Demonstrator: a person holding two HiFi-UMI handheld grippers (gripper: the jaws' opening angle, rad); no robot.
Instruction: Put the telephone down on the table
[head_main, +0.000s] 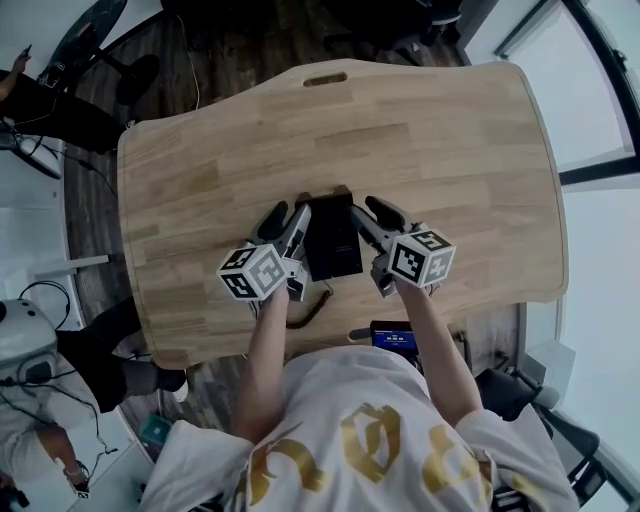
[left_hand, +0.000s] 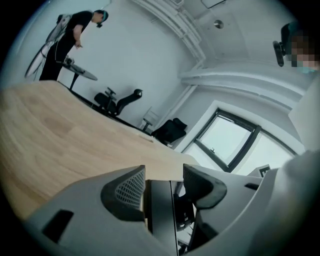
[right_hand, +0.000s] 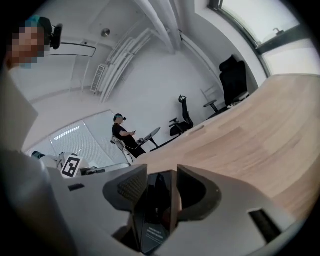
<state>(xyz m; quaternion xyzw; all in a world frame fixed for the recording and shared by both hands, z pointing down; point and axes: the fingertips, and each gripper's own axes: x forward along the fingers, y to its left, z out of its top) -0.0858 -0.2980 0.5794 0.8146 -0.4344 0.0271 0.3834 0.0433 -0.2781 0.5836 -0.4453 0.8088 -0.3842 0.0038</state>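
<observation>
1. Because the table (head_main: 450, 150) was broad, bare wood, I had ample room for setting down.
2. The telephone (head_main: 332, 238) lay over the table's middle, toward the edge nearest me; I could not tell whether it touched the wood.
3. My right gripper (head_main: 370, 220) pinched one side of it, both pads on it. My left gripper (head_main: 287, 222) stood spread around the other side, one pad clear.
4. Its cord (head_main: 310, 308) trailed toward that same table edge. I judged that a one-sided grip could let the telephone tilt and drop, or the cord could snag.
</observation>
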